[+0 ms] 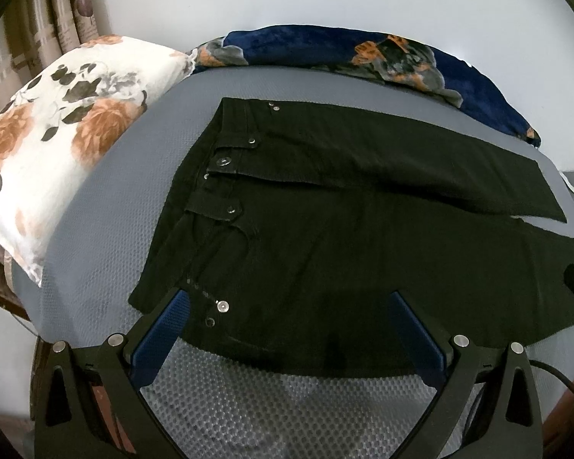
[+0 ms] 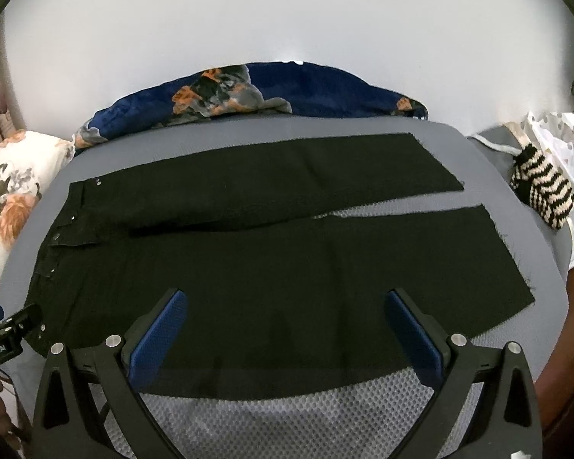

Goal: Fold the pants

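The left gripper (image 1: 287, 306) has its jaws spread wide, holding nothing; its blue-padded fingers (image 1: 160, 336) straddle the near edge of the pants (image 1: 325, 237) at the waistband end. The right gripper (image 2: 287, 306) is likewise released, fingers (image 2: 413, 332) wide apart over the near edge of the closer leg. The pants lie flat and unfolded on a grey mesh-covered surface (image 2: 287, 413), waistband to the left and hems to the right, both legs extended side by side with a narrow gap opening toward the hems. A bare strip of mesh shows between the garment's near edge and each gripper body. The fabric is black, with metal snaps and rivets (image 1: 222, 160) at the fly and pockets. Beyond the far leg lies a navy floral blanket (image 2: 325, 91); a white floral pillow (image 1: 57, 145) sits left of the waistband, and a striped knitted item (image 2: 543, 191) lies right of the hems.
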`<move>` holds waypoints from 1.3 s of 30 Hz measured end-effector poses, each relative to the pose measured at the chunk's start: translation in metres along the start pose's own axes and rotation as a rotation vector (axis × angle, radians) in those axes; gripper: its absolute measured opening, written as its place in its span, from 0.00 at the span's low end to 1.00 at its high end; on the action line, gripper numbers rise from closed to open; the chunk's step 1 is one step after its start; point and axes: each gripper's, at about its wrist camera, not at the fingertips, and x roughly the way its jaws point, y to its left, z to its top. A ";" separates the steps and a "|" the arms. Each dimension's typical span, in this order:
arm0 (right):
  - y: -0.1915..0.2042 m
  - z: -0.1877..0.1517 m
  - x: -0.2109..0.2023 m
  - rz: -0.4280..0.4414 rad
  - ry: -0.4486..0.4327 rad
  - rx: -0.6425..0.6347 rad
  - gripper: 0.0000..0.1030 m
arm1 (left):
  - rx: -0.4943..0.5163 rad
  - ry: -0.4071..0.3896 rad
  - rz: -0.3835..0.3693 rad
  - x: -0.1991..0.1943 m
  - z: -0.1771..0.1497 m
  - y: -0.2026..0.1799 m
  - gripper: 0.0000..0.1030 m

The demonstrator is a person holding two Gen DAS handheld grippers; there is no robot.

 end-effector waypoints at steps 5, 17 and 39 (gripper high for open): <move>0.005 0.012 0.003 -0.001 -0.006 -0.024 1.00 | 0.002 -0.011 -0.002 0.007 0.017 0.008 0.99; 0.002 0.061 0.033 0.119 -0.023 0.081 1.00 | -0.122 -0.013 -0.123 0.041 0.095 0.081 0.98; 0.051 0.135 0.152 0.229 0.156 0.119 1.00 | -0.397 0.211 -0.600 0.222 0.214 0.179 0.58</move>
